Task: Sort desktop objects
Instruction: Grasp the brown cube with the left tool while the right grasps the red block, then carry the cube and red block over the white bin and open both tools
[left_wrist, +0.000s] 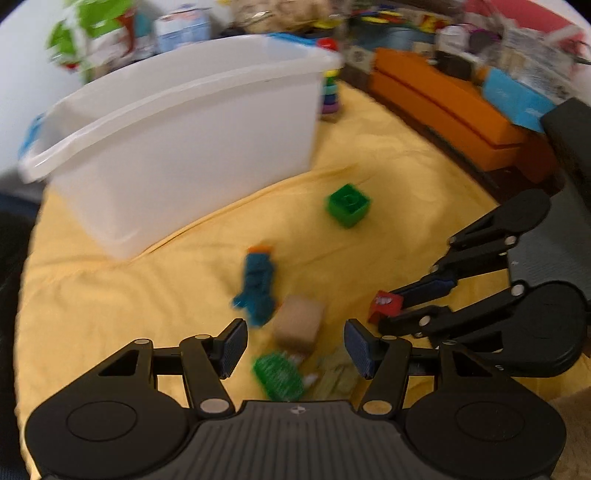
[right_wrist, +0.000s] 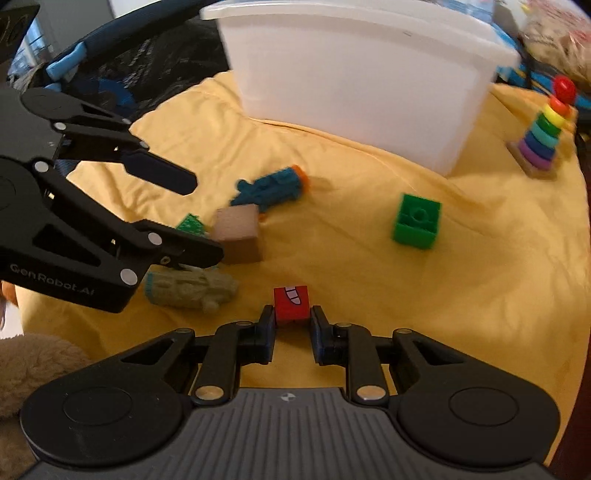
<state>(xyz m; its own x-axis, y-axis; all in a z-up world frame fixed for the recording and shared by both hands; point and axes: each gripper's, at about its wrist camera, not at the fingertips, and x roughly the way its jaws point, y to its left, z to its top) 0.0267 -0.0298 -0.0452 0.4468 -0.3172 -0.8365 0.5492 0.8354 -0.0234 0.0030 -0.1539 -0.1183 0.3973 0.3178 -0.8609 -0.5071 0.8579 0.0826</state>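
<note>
Closing the right tool (right_wrist: 291, 319) on the small red block (right_wrist: 291, 304), pads pressing its two side faces while it is sitting low on the yellow cloth (right_wrist: 369, 332) near the front edge of the scattered toys. Gripping it from the sides, apparently so the printed face (white teeth on red) stays up and clear of the pads. Reading as nearly cubic, so no real long axis to speak of; printed face tilting up and away from the wrist camera, toward the white bin (right_wrist: 354, 92).

Hanging the left tool (left_wrist: 295, 349) wide and empty over the cluster just to the side: the tan wooden block (left_wrist: 298, 325), the green ridged piece (left_wrist: 277, 376) and the pale toy vehicle (right_wrist: 192, 290), touching none that can be seen. Poised there, probably, for the next pick.

Lying well apart on the cloth: the teal toy with an orange tip (right_wrist: 269, 186), long axis running roughly across the right wrist view with the orange end toward the bin, and the green brick (right_wrist: 416, 221), stud side up. Standing the rainbow ring stacker (right_wrist: 543, 133) upright beside the bin's far corner.

Judging the bin as the drop point, being open-topped and within reach behind the toys.
</note>
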